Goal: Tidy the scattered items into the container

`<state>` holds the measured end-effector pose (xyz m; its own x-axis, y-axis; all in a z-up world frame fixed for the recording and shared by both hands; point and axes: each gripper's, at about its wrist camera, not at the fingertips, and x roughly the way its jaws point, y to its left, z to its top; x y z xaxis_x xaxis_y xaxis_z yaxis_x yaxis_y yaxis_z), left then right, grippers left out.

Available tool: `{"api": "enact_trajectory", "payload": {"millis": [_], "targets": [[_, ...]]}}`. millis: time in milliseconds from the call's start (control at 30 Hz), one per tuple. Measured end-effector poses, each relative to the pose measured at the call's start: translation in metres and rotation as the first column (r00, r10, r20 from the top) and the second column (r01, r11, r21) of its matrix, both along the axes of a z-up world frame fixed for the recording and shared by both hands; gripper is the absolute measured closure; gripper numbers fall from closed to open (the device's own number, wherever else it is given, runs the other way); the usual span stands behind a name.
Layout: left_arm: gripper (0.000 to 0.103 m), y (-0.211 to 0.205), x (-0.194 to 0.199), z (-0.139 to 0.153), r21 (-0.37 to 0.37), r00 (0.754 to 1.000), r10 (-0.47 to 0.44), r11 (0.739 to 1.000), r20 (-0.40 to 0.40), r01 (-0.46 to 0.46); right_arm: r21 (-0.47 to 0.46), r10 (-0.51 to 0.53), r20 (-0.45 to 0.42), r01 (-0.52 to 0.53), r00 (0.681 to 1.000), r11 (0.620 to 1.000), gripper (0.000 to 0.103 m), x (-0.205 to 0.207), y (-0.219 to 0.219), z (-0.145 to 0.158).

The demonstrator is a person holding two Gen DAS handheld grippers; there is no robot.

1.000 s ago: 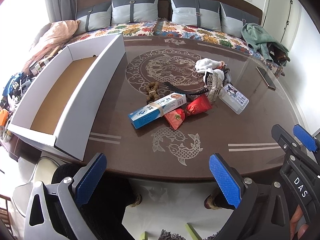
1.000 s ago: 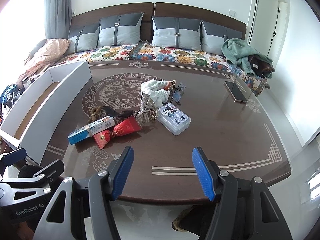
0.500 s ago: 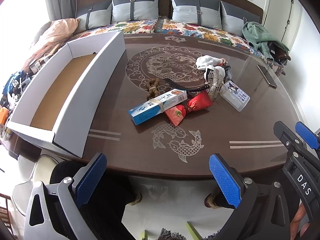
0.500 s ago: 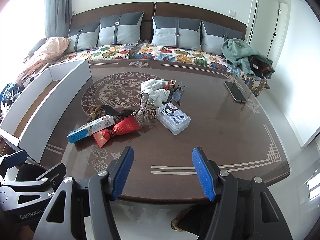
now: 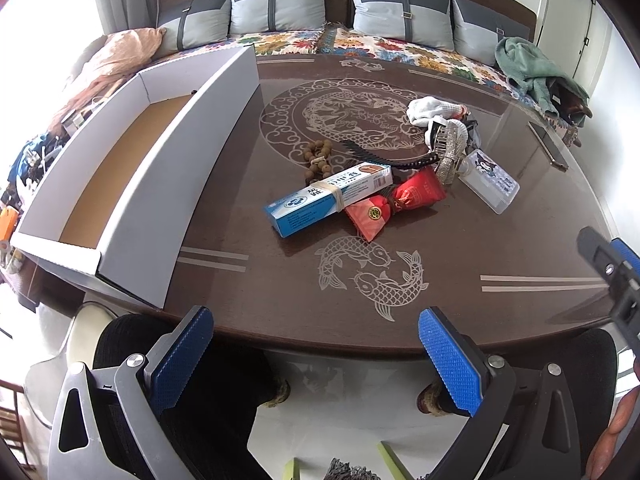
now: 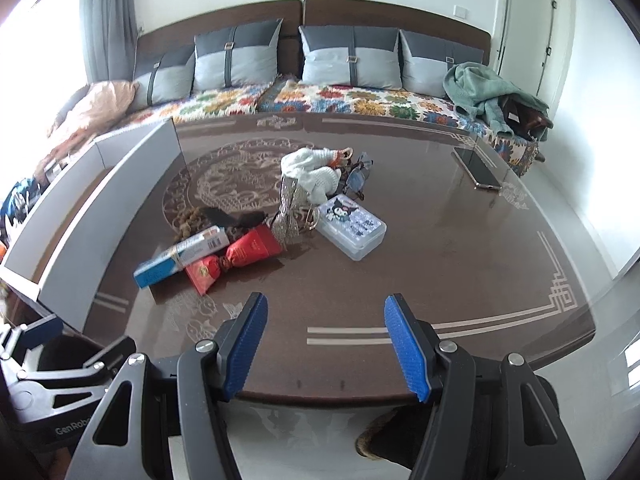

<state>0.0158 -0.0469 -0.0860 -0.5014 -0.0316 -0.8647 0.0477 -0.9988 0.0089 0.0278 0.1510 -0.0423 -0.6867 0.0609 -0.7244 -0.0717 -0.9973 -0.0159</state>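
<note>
A long white cardboard box (image 5: 132,184) with a brown floor lies open along the table's left side; it also shows in the right wrist view (image 6: 92,200). A pile sits mid-table: blue-white toothpaste box (image 5: 328,200), red pouches (image 5: 396,200), brown beads (image 5: 318,156), black comb (image 5: 380,156), silver bow (image 5: 450,152), white cloth (image 5: 430,110), clear plastic case (image 5: 490,186), also in the right wrist view (image 6: 352,228). My left gripper (image 5: 316,354) is open and empty at the near table edge. My right gripper (image 6: 326,346) is open and empty, short of the pile.
A phone (image 6: 476,170) lies at the table's far right. A sofa with grey cushions (image 6: 236,62) and a green blanket (image 6: 488,92) runs behind the table. A black chair (image 5: 132,344) stands under the near edge.
Both grippers have moved slightly forward and up toward the table. Both stay open and the items have not moved.
</note>
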Motion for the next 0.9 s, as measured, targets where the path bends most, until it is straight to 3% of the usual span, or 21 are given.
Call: {"api": "enact_trajectory", "payload": {"millis": [133,367,533,700,900], "targets": [[0.000,-0.004,-0.001,0.000,0.031,1.000,0.005,1.000,-0.017,-0.004,-0.101,0.029,-0.054,-0.034,0.998,0.994,0.041,-0.001,0.009,0.001],[0.000,-0.003,-0.002,-0.007,0.039,0.999,-0.011,0.999,-0.045,0.013,-0.248,0.121,0.043,-0.106,0.992,0.963,0.041,-0.016,0.014,-0.032],[0.000,-0.008,-0.001,-0.020,0.038,0.999,-0.008,0.999,-0.048,0.010,-0.219,0.127,0.169,-0.088,0.977,0.972,0.041,-0.026,0.013,-0.057],[0.000,-0.013,-0.003,-0.025,0.030,0.999,0.008,1.000,-0.048,-0.007,-0.276,0.174,0.151,-0.127,0.973,0.953,0.041,-0.028,0.022,-0.061],[0.000,-0.013,-0.003,-0.031,0.004,0.998,-0.005,1.000,-0.056,0.005,-0.249,0.152,0.199,-0.100,0.968,0.963,0.041,-0.055,0.045,-0.079]]}}
